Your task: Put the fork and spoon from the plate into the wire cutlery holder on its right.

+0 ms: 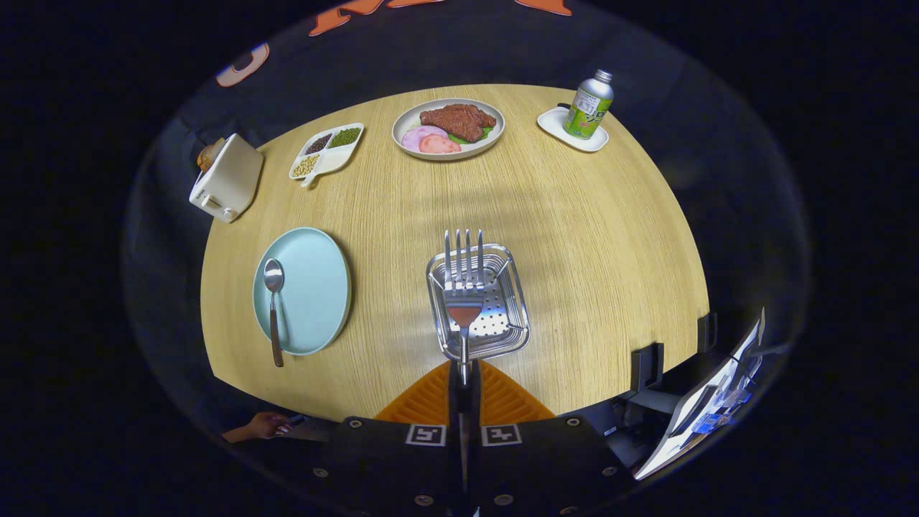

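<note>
The round wooden table (574, 237) carries everything; the pale blue plate (312, 287) serves as the landmark. To the plate's right stands the wire cutlery holder (479, 301), well apart from it. The gripper (464, 391) hangs above the holder, its fingers pressed together on the handle of the fork (464, 283), whose tines point away over the holder's far rim. The spoon (273, 301) lies on the plate's left side, handle overhanging the near rim. By my judgement the task is about half along: the fork is lifted and awaits release, the spoon untouched.
</note>
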